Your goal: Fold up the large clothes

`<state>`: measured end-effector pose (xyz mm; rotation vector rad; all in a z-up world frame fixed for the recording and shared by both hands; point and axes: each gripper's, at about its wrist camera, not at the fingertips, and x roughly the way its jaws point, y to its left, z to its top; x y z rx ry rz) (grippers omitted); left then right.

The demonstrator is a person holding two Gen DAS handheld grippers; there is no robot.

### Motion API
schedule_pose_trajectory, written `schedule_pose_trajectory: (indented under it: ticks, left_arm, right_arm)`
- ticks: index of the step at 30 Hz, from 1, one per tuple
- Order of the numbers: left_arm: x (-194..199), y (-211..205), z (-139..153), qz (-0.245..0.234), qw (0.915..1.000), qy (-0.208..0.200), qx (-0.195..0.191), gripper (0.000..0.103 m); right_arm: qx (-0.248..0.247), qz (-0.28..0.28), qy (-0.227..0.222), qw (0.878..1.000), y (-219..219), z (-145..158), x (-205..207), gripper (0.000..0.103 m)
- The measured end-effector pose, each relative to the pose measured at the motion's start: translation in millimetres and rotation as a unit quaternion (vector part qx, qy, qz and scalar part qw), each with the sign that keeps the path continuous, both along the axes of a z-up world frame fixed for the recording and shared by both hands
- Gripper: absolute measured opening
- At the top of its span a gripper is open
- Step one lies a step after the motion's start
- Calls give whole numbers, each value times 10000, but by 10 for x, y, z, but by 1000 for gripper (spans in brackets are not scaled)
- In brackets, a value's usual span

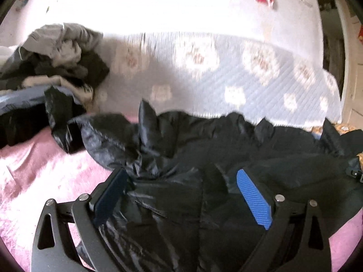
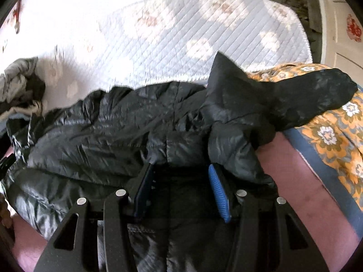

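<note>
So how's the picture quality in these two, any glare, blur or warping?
Left wrist view: sunlight blows out the far end of the bed to plain white; the quilted mat and the clothes pile are motion-smeared. Right wrist view: sharper, the black puffer jacket shows sheen and stitching, white glare upper left. Both bend at the fisheye edges.

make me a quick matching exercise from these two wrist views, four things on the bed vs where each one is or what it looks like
Things:
1. black puffer jacket
2. pile of clothes
3. orange floral quilt
4. pink sheet

Descriptions:
A. heaped at the far left, grey and dark pieces mixed
B. bare bedding at the near edge, under the jacket
C. spread out crumpled, in front of both grippers
D. at the right side, with a blue border

Pairs: 1-C, 2-A, 3-D, 4-B
</note>
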<state>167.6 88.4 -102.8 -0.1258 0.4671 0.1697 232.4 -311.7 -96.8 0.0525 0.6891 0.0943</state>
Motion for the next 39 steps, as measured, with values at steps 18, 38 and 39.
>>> schedule_pose_trajectory:
  ticks: [18,38,39]
  left_arm:
    - [164,-148,387,-372,9980,-505,-42,103]
    - [580,-539,224,-621,9953,-700,248,103]
    - [551,-516,230,-612,9949,-776,195,103]
  right_arm:
    - [856,-976,-579,9898,-1426,1044,-255,64]
    - [920,-2555,491,9612,-2850,136,1336,37]
    - [783,-2561,466,9624,-2816,141,1362,22]
